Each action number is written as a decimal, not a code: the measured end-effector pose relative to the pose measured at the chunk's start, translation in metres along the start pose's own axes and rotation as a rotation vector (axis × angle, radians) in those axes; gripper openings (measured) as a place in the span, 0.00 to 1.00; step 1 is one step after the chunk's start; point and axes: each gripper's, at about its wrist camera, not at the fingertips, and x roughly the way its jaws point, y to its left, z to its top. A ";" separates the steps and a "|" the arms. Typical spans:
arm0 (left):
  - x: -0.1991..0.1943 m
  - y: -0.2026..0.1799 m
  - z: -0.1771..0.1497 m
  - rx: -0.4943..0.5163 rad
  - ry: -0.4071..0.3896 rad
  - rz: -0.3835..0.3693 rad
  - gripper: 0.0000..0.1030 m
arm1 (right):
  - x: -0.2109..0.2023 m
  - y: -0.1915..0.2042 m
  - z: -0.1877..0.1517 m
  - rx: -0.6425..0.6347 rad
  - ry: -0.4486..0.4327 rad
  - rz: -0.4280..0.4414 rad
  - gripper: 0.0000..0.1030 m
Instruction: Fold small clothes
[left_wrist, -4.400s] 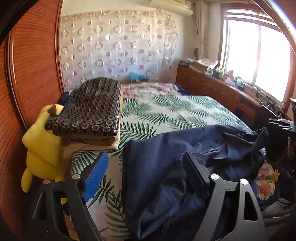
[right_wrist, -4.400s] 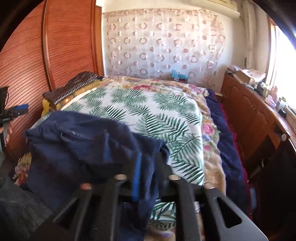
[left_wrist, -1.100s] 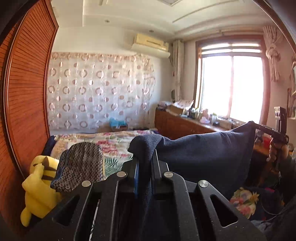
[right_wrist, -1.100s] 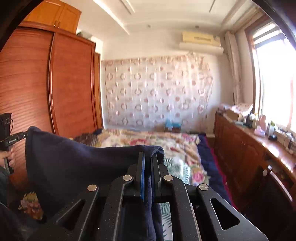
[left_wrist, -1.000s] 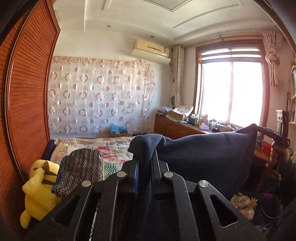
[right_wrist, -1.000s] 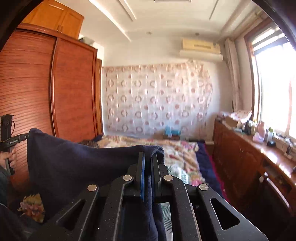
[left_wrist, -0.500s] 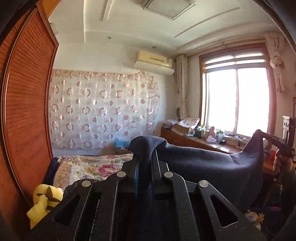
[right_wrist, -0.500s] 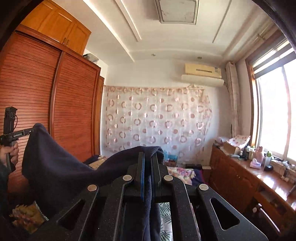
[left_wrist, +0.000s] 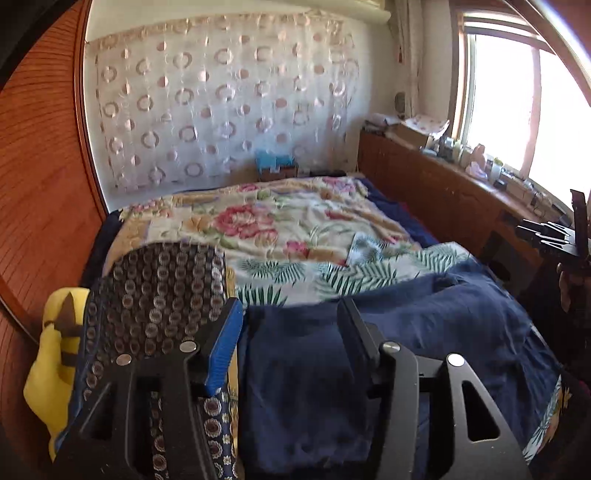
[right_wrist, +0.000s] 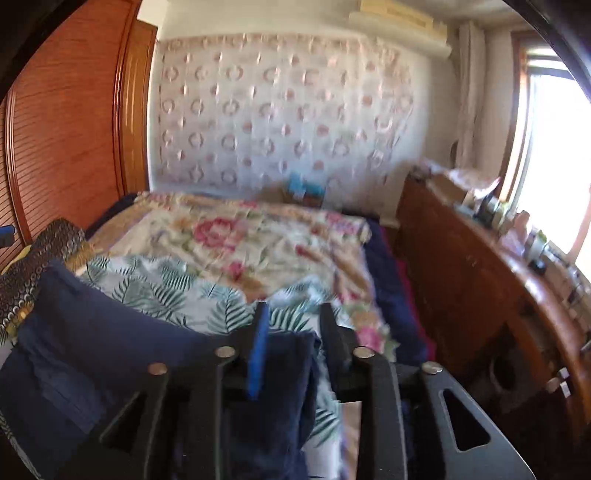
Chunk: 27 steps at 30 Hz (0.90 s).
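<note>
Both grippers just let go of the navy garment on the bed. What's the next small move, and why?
Probably draw both grippers back clear of the cloth, then check the lay. The left gripper and right gripper have just been opening, and the navy garment lies spread on the leaf-print bedspread, still between the parted jaws and no longer pinched.

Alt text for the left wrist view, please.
The left gripper, fingers just opened, hovers over a navy garment spread on a leaf-print bed. A folded patterned cloth and yellow plush toy sit left.
</note>
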 end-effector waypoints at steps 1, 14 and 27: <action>0.002 -0.003 -0.003 0.008 0.013 0.005 0.53 | 0.009 0.003 -0.006 -0.004 0.013 0.000 0.50; -0.003 -0.044 -0.071 0.059 0.121 -0.074 0.82 | 0.005 -0.024 -0.031 0.063 0.121 0.072 0.52; 0.004 -0.040 -0.138 -0.017 0.233 -0.074 0.82 | -0.054 -0.035 -0.059 0.215 0.225 0.147 0.52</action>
